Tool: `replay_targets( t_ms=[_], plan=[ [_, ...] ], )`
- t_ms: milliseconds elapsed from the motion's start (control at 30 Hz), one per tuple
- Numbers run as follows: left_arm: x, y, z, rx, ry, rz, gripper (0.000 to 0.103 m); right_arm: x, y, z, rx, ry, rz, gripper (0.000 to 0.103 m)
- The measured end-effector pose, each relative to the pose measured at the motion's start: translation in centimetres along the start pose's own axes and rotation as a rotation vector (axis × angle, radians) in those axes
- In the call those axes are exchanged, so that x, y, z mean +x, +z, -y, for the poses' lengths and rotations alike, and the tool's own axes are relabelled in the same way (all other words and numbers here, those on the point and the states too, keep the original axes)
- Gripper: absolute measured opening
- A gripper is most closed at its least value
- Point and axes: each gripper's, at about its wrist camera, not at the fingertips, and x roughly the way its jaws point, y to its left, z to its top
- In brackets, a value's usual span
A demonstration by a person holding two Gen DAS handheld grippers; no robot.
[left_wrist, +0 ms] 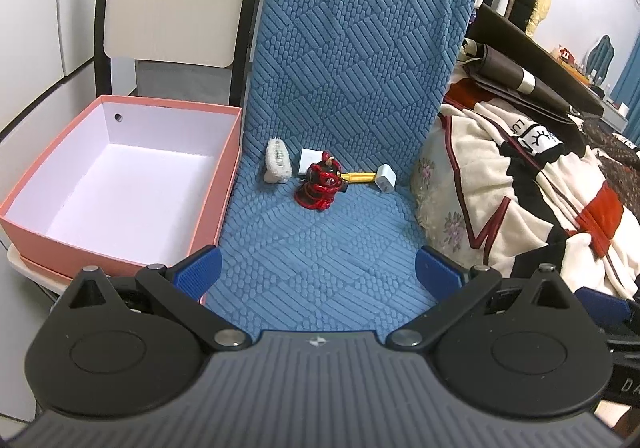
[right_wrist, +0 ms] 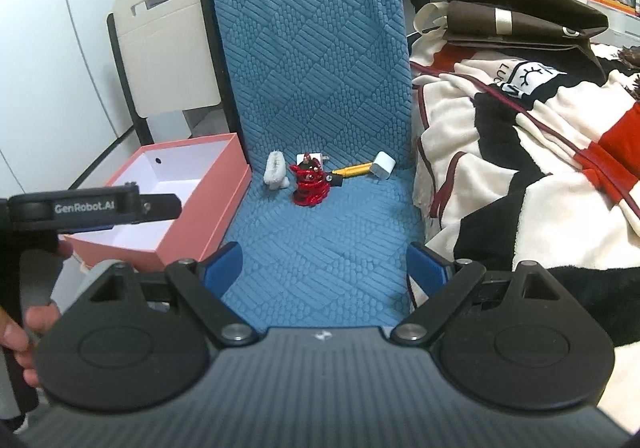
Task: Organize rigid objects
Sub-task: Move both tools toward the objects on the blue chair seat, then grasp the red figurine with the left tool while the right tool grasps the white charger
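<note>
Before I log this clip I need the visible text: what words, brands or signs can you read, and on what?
"GenRobot.AI": side of the left claw, seen from the right wrist.
"DA", cut off: black part at the left wrist view's right edge.
"LU", partly hidden: black-and-white patch on the blanket.
White fuzzy object's label: too blurred.

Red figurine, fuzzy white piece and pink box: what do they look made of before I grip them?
Red figurine: hard and glossy, probably glazed ceramic or lacquered resin; bright highlights show on its curves.
Fuzzy white piece: pile or plush surface, matte; whatever is underneath is hidden.
Pink box: likely rigid paperboard, matte pink outside, white inside, thin straight walls and a punched hole.
</note>
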Motion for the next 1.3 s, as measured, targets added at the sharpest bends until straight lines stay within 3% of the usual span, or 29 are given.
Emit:
replay_targets(
  t_ms=[300, 733, 1300],
  plan=[
    [0.1, 0.2, -0.6, 0.031, 0.001, -0.013, 0.103, 0.2, -0.2, -0.3, 0.018, -0.013, 0.004, 0.090],
    [0.7, 0.2, -2.6, 0.067, -0.062, -0.041, 0.103, 1.7, -0.2, -0.8, 0.063, -0.037, 0.022, 0.090],
    [8.3, 1.9, -2.7, 0.100, -0.038, -0.060, 0.103, 8.3, -0.3, 1.3, 0.122, -0.084, -0.027, 0.090]
  ],
)
